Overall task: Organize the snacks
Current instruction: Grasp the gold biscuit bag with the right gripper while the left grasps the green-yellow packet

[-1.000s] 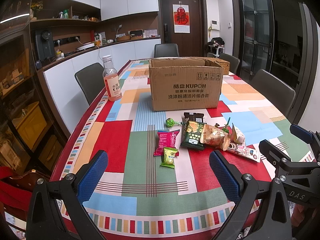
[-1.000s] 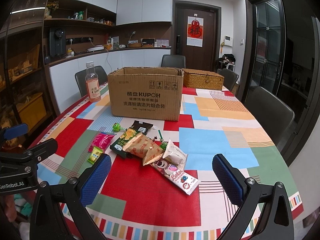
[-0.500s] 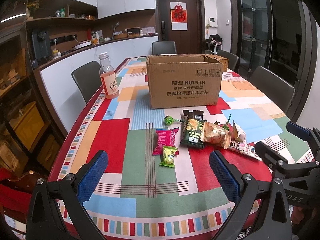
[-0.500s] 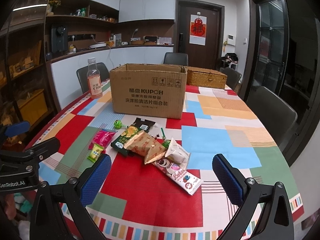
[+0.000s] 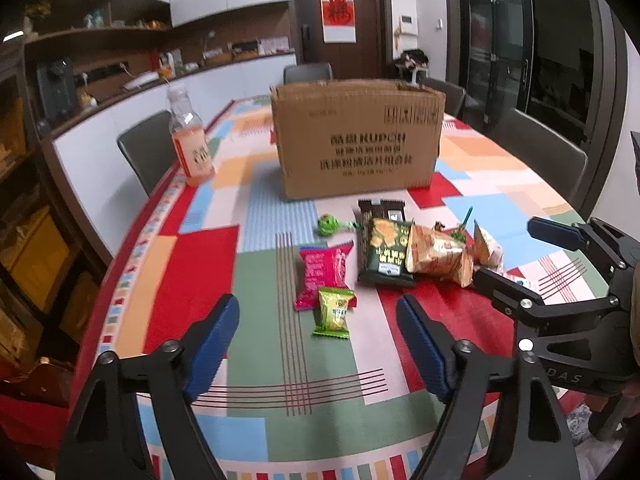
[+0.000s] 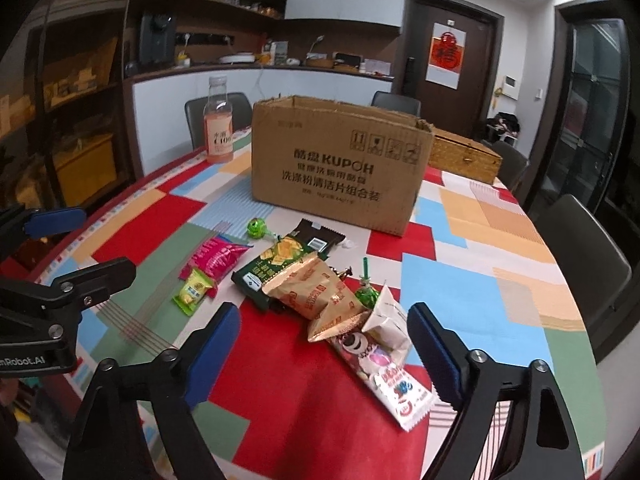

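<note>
1. Left gripper [image 5: 318,334] hangs above the table [image 5: 192,280], jaws wide, gripping nothing, small green packet [image 5: 334,312] just ahead.
2. Right gripper [image 6: 324,340] hovers wide apart too, over the white wrapper [image 6: 390,384].
3. Snacks lie clustered in front of the cardboard box [image 6: 340,168]; bottle [image 6: 218,128] stands left of it.

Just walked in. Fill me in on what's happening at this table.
A person holds a gripper in each hand over a pile of snacks on the table, in front of an open cardboard box. Both the left gripper and the right gripper are open and empty. The left one points at the small green packet and pink packet; the right one hovers by the long white wrapper. No snack has been picked up yet.
</note>
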`<state>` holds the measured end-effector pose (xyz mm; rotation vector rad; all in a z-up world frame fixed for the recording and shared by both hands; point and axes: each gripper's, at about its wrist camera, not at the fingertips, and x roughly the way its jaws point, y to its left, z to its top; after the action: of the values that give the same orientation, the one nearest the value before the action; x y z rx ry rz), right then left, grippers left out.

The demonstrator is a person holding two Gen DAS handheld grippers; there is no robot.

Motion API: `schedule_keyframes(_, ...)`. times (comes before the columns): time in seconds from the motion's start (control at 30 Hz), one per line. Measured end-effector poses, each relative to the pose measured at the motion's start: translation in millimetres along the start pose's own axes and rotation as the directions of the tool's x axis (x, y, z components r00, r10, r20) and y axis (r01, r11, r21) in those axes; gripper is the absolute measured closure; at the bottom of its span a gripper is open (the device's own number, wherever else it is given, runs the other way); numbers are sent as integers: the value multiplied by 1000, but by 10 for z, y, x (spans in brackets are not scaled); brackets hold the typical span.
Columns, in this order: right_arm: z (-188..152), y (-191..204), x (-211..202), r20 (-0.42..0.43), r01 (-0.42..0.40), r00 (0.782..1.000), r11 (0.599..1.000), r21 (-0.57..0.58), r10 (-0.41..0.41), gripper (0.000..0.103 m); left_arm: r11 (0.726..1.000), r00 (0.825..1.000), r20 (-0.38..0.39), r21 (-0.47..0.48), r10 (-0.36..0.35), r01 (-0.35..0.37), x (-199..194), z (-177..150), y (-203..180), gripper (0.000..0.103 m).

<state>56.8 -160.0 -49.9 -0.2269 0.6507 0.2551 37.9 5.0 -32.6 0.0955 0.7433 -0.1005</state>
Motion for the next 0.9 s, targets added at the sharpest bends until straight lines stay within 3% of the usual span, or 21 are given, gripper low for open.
schedule_keyframes(0.17, 10, 31, 208, -47, -21, 999, 999, -39, 19, 27, 999, 998, -57, -11, -32, 31, 207, 0, 26, 27)
schedule_keyframes(0.67, -9, 61, 690, -162, -35, 987, 995, -93, 20, 38, 997, 983, -168, -7, -77, 77, 708, -27, 1, 48)
schedule_keyframes(0.9, -1, 77, 808, -169, -2, 985, 992, -123, -19, 43, 995, 975, -199, -5, -102, 103, 847, -32, -4, 58)
